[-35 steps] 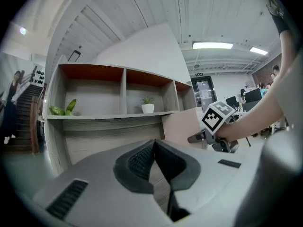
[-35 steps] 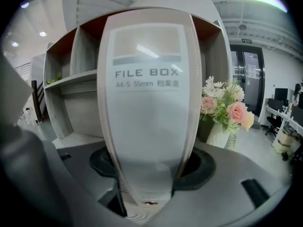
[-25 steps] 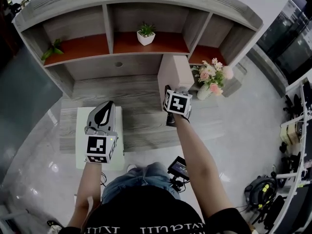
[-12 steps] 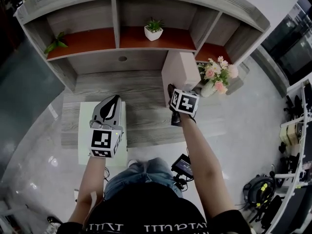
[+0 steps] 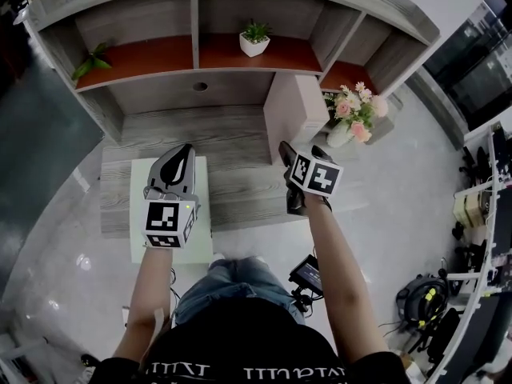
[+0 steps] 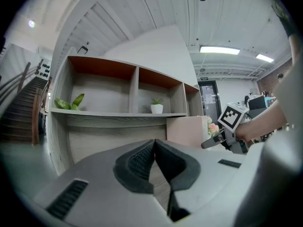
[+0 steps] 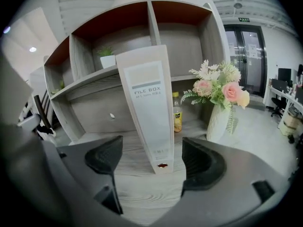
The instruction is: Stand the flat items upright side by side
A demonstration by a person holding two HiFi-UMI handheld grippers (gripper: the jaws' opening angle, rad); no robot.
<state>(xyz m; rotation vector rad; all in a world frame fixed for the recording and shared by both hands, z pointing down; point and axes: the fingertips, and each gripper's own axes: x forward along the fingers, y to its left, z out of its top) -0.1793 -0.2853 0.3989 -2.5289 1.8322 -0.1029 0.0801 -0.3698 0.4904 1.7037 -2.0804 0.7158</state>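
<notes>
Fingers [image 7: 105, 157] released on the right, clenched on nothing on the left.
Right gripper [image 7: 156, 159] has just been opening. Its fingers stand wide and clear of the file box [image 7: 147, 103], which stands upright on the wooden surface [image 7: 138, 176] at the gripper's 12 o'clock, spine facing the camera. A vase of flowers [image 7: 220, 103] sits at the box's 3 o'clock, with a small bottle [image 7: 177, 112] just beside the box's right edge, farther back. Left gripper [image 6: 155, 145] points level toward the shelf unit [image 6: 118, 112], its fingers pressed together.
</notes>
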